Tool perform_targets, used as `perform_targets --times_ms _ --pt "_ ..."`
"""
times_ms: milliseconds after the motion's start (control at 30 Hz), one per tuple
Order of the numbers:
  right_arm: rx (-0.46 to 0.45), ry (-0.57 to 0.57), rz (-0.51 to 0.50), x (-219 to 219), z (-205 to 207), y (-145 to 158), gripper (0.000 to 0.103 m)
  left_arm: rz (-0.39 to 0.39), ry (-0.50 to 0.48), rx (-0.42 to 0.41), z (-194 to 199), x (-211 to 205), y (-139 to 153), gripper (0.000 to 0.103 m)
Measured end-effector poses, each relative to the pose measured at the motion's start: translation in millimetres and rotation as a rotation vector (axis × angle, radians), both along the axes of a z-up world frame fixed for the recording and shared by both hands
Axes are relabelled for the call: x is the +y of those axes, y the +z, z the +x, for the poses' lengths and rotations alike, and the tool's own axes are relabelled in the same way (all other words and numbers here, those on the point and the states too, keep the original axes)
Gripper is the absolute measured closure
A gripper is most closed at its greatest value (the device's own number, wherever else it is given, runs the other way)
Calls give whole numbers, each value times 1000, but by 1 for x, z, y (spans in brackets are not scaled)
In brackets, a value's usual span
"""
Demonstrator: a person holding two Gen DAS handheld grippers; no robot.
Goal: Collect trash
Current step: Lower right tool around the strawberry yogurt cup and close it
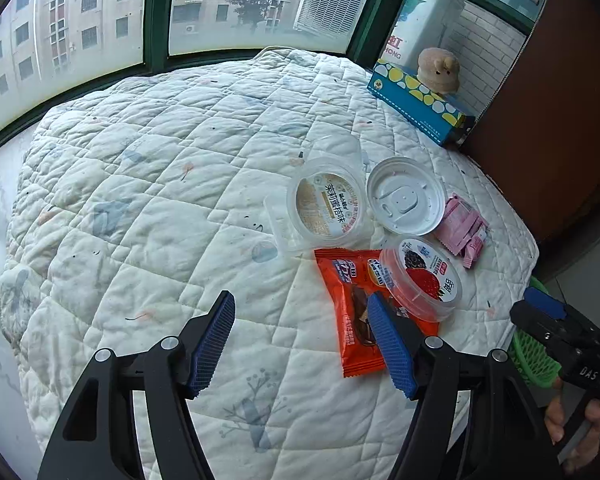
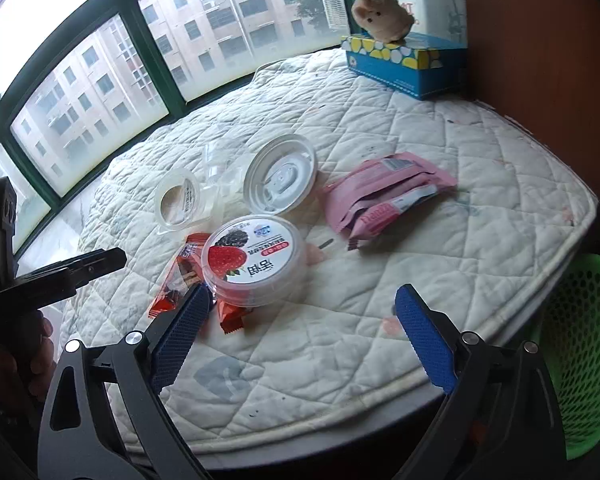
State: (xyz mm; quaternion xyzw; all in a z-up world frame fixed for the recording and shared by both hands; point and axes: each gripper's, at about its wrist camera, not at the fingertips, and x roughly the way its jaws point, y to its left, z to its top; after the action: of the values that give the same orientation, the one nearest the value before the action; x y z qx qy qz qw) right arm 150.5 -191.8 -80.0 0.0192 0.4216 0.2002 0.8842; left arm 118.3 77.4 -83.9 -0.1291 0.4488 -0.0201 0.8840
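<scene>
just starting: left gripper (image 1: 304,340) and right gripper (image 2: 300,340) both hovering wide open, holding nothing. trash lying on quilt (image 1: 140,180); strawberry cup (image 2: 252,264) at 12 o'clock, sitting on red wrapper (image 1: 352,320). next, reaching, pinching, dropping into green basket (image 2: 580,360) at 3 o'clock.

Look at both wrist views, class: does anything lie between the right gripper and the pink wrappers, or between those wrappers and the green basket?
Nothing visible does. The right gripper is open above bare quilt, and the pink wrappers lie ahead with nothing on the way. From them to the green basket beside the bed edge, only quilt shows.
</scene>
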Motion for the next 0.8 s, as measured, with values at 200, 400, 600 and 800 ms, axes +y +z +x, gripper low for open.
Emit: perform_targets --times_ms 200,400,600,800 --pt "35 66 -29 37 21 -18 9 -8 18 -1 1 17 -2 30" --pt "65 86 -62 56 39 -38 7 -8 17 -4 7 28 -5 23" --pt "84 94 -84 62 47 -51 6 0 6 -6 14 32 -5 21" --pt "75 105 -97 69 51 -52 5 17 -7 -6 19 30 -6 19"
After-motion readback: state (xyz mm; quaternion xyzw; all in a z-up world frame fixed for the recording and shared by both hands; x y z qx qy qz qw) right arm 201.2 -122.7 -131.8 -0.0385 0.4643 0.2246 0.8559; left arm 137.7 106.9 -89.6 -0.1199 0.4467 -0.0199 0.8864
